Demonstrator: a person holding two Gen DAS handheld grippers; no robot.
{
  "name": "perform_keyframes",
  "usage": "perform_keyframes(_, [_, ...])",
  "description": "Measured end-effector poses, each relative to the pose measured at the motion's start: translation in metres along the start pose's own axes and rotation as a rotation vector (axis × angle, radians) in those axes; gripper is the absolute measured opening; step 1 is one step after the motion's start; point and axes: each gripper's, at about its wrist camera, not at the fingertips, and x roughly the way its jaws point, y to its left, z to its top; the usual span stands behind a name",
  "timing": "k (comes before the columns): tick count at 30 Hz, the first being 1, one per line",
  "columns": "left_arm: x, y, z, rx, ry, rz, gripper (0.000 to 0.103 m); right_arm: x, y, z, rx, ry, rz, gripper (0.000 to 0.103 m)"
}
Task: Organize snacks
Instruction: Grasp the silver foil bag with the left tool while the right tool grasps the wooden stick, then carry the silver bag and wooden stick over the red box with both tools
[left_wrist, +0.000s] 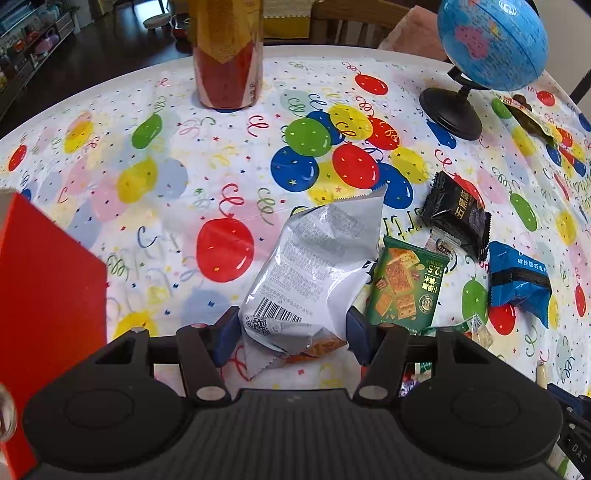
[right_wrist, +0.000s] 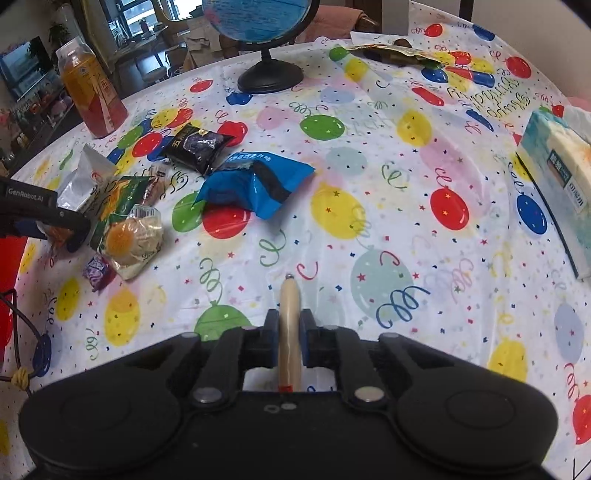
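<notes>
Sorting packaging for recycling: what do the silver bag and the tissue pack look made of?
Silver bag: probably metallised plastic film, glossy; it creases sharply, glints, and has a serrated edge. Tissue pack: likely thin soft plastic wrap, printed, with a slight sheen over white tissues.

A table (right_wrist: 388, 229) stood under a cloth (left_wrist: 184, 177) printed with coloured balloons and streamers. A blue globe (left_wrist: 491, 40) on a black round stand was near the far edge. A tall bottle (left_wrist: 227, 55) with orange drink and a red label stood upright, well apart from the globe. A pale tissue pack (right_wrist: 561, 177) lay at the right side. A red box (left_wrist: 48, 295) was at the left edge, only partly seen.
</notes>
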Motion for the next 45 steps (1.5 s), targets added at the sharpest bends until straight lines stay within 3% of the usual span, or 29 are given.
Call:
perform_keyframes(8, [-0.039, 0.005, -0.014, -0.055, -0.025, -0.009, 0.059, -0.03, 0.005, 0.0, 0.019, -0.036, 0.052, 0.009])
perform_keyframes(20, [-0.133, 0.026, -0.049, -0.1, -0.123, -0.061, 0.059, -0.105, 0.05, -0.001, -0.036, -0.135, 0.148, 0.009])
perform_keyframes(33, [-0.199, 0.091, -0.08, -0.152, -0.204, -0.055, 0.059, -0.142, 0.149, 0.004, -0.172, -0.199, 0.246, 0.009])
perform_keyframes(45, [-0.233, 0.18, -0.106, -0.237, -0.248, 0.018, 0.059, -0.145, 0.25, 0.004, -0.287, -0.206, 0.341, 0.009])
